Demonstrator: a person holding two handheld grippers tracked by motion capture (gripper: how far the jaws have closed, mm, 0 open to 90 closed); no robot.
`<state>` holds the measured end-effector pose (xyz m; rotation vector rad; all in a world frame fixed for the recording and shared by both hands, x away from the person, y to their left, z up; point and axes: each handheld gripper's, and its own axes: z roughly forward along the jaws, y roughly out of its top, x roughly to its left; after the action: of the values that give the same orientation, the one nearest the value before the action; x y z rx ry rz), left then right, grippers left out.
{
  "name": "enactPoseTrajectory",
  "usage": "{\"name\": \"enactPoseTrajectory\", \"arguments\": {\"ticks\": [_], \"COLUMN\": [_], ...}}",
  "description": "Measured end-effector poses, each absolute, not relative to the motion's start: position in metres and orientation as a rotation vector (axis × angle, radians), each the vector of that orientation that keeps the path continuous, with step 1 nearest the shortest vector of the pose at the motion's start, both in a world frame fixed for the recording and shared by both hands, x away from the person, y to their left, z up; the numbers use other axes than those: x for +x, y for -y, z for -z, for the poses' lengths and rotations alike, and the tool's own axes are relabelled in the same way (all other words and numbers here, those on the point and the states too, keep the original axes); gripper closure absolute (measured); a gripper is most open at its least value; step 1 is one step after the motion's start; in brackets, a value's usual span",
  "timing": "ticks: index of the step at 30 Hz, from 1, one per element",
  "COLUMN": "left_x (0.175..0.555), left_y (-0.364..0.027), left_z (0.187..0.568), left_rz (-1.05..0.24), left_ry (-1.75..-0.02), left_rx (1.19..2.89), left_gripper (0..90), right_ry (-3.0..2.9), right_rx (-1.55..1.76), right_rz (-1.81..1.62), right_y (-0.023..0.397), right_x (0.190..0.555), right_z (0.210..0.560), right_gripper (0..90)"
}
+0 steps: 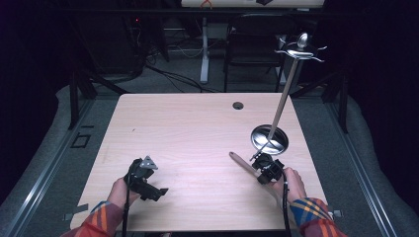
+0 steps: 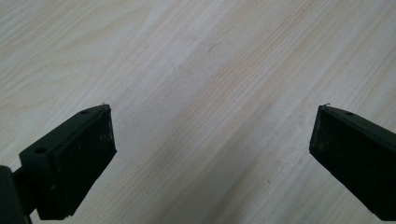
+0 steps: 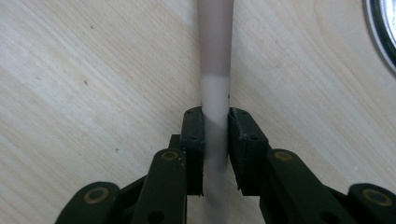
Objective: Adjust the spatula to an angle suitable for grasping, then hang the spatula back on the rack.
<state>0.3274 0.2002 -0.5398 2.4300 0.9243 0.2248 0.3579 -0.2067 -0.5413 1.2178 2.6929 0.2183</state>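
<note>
Pinching what looks like a wooden stick (image 3: 215,100), the right gripper (image 3: 215,154) jaws clamp it; the left gripper (image 2: 212,140) jaws gape, empty.

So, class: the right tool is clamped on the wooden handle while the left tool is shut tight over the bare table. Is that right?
Not quite. The left tool is wide open over the bare table, as the left gripper view shows. The right tool is indeed clamped on the wooden handle.

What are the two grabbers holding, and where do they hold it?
The right gripper clamps a wooden stick-like handle partway along its shaft. The left gripper is open over the table, holding nothing.
</note>
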Motion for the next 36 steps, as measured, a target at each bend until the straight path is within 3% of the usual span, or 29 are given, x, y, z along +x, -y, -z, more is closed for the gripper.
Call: {"name": "enactPoseTrajectory", "arguments": {"ticks": [19, 36], "left_x": [0.326, 0.326], "left_y": [-0.203, -0.202], "left_z": [0.539, 0.538], "left_rz": [-0.227, -0.228], "left_ry": [-0.926, -0.921], "left_rx": [2.43, 2.428], "left_gripper": [0.0, 0.0], "right_ry": [-2.655, -2.568], "right_rx": [1.259, 1.311], "right_rz": [-0.295, -0.514], "right_y": [0.208, 0.226], "right_x": [0.354, 0.341], "right_z": [0.542, 0.51], "right_gripper": [78.4, 78.5]}}
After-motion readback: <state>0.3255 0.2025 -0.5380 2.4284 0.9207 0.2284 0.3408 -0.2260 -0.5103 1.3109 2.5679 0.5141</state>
